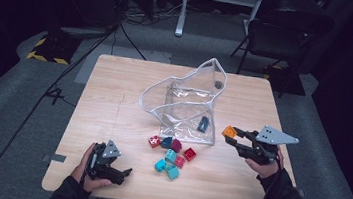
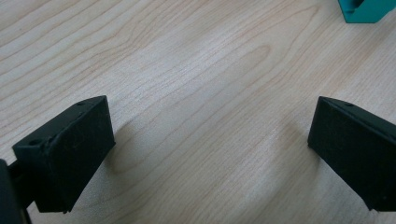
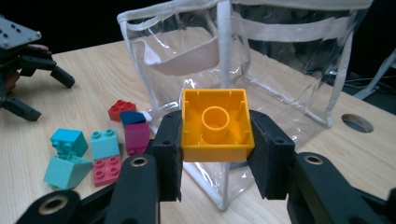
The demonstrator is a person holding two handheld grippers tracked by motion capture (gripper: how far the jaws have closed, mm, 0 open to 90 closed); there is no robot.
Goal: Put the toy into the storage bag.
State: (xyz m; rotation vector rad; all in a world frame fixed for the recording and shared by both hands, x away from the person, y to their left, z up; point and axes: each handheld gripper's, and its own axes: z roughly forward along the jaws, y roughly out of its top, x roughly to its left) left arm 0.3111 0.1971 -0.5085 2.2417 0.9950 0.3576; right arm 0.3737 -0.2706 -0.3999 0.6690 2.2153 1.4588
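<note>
Your right gripper has its 2 jaws clamped on the orange brick, 1 pad on each side, hollow underside facing the camera so you can see the round tube inside it. In the high view that brick sits off the table, just right of the clear plastic bag and close to its lower right corner. The bag stands upright with its white-trimmed mouth open, and there's a small dark piece lying inside near the bottom.

Your left gripper is parked low over the wooden table near the front left corner, jaws spread wide with nothing between them, just bare wood grain in its own view, plus a corner of a teal brick at the top right.

The loose pile of bricks (red, pink, teal, dark blue) sits on the table between your 2 grippers, right in front of the bag.
</note>
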